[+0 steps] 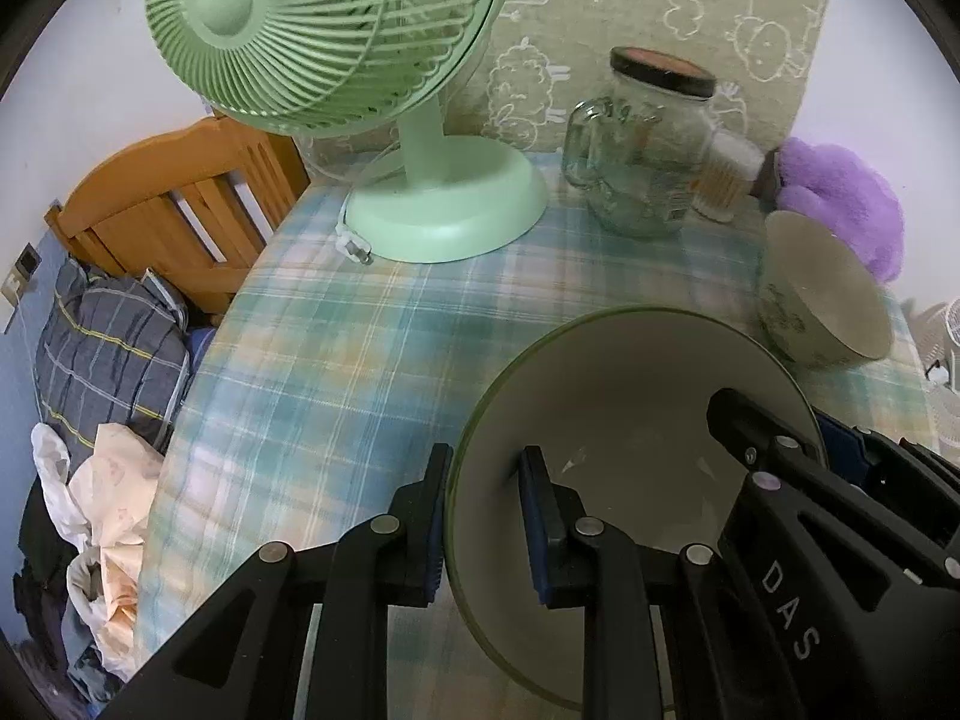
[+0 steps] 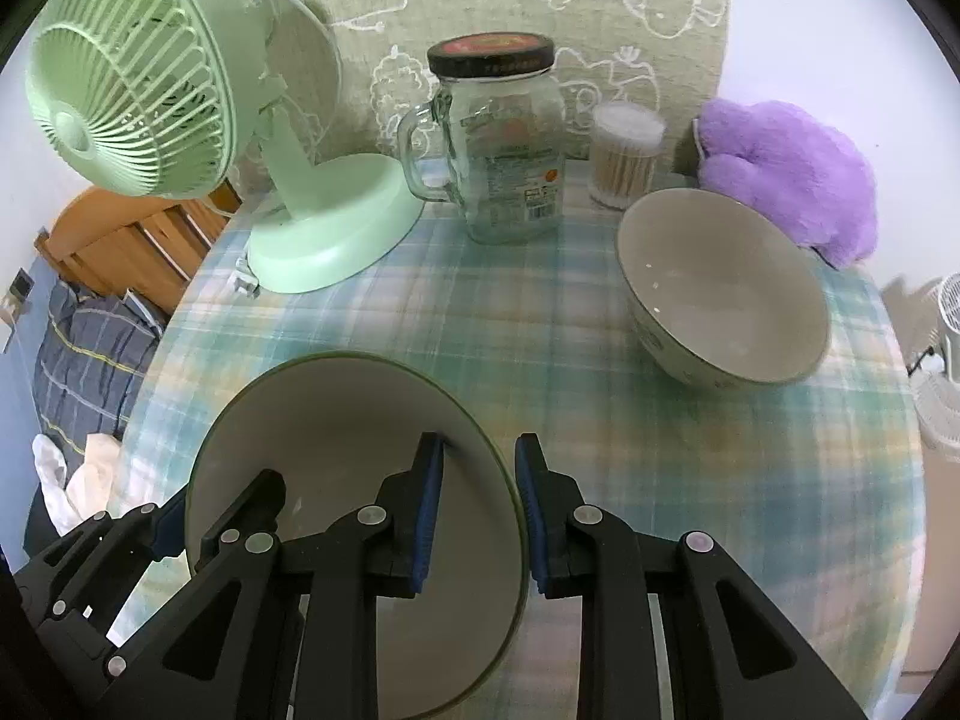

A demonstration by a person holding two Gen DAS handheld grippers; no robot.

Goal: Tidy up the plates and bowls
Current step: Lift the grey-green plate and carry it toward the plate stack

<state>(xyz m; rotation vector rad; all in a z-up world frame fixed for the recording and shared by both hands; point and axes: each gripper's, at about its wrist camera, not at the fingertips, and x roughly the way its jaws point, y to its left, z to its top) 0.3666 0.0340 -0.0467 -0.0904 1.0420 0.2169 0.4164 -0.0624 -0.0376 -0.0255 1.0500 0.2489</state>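
Left wrist view
Left gripper (image 1: 483,525): its two blue pads pinch the left rim of the big green-rimmed bowl (image 1: 630,390), one pad outside and one inside.
Right gripper (image 1: 798,468): it comes in from the right and bites the right rim of the same bowl.
Big bowl: near, right of the middle, tilted so that its pale inside faces the camera.
Small bowl (image 1: 822,306): further back on the right, on the tabletop (image 1: 336,360), apart from the big bowl. It looks blurry.
Fan (image 1: 360,78): green, far and left on the checked cloth.
Glass jar (image 1: 648,150): far, right of the fan, with a handle and a dark lid.
Purple fluffy thing (image 1: 840,204): far right, behind the small bowl.
Bed (image 1: 114,348): on the left past the tabletop edge, with a wooden headboard and a blue pillow.

Right wrist view
Right gripper (image 2: 480,519): closed on the right rim of the big bowl (image 2: 336,420). The rim sits between its blue pads.
Left gripper (image 2: 174,516): low on the left, holding the bowl's left rim.
Small bowl (image 2: 720,294): right and further back, standing open side up, with a pattern on its outside.
Cotton swab tub (image 2: 624,156): far, between the jar (image 2: 504,150) and the purple thing (image 2: 792,174).
Fan (image 2: 144,96): far left.
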